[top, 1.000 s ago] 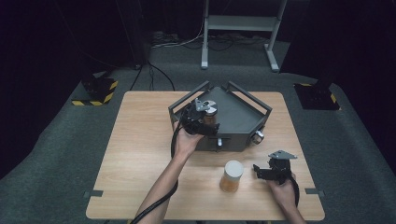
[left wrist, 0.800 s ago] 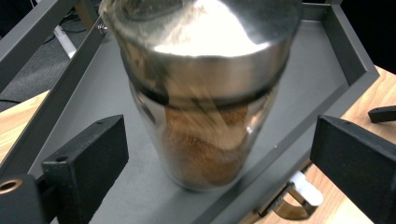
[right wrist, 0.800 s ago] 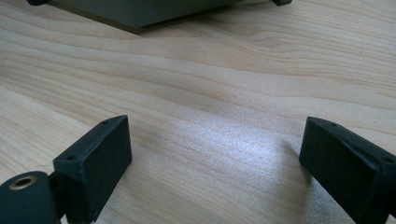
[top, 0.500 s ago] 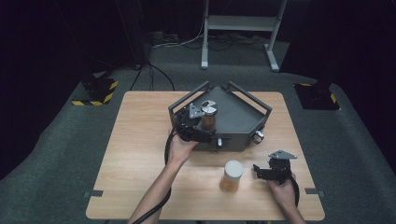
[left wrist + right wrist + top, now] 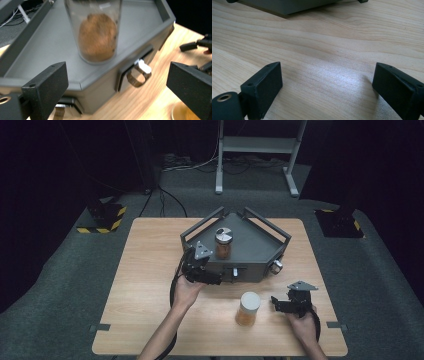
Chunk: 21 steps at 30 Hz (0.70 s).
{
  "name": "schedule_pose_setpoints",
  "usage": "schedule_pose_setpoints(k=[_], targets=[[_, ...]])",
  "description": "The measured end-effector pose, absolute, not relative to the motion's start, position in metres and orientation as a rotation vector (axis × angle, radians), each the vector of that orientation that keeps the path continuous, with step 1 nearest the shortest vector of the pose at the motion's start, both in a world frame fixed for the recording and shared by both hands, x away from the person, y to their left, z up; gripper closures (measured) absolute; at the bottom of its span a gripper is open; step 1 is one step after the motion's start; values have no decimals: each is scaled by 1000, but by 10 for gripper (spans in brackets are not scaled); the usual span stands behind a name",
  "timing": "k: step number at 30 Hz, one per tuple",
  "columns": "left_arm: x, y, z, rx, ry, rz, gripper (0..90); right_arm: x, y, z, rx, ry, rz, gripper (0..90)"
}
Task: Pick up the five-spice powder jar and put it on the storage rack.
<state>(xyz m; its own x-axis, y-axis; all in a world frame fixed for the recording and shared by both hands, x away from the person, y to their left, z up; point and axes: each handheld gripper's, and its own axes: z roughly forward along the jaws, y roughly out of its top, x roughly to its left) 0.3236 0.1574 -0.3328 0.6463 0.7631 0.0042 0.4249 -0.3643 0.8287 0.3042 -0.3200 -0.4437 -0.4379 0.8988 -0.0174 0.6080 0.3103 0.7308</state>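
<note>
Spice jar on the grey tray, both tools gaping

Left tool [image 5: 216,279], jaws apart and empty, sits at centre frame just below the jar [image 5: 223,243] on the tray [image 5: 260,251]; right tool [image 5: 274,301], apart, rests lower right on the desk [image 5: 150,270].

Left gripper [image 5: 212,279] is withdrawing from the jar [image 5: 223,243] on the grey tray [image 5: 260,251], sliding back toward the tray's front-left edge. Its jaws are now standing open and clear of the jar, which is sitting upright and uncovered in the high view, no longer hidden beneath the gripper.
</note>
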Motion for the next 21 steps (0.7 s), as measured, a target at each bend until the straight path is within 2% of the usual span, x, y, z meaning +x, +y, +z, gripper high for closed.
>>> schedule_pose_setpoints(k=[12, 21], targets=[[305, 154, -356, 2071, 888, 511, 51, 304, -320, -444, 1337, 2158, 924, 91], [299, 157, -379, 2079, 883, 470, 57, 304, -320, -444, 1338, 2158, 924, 91]])
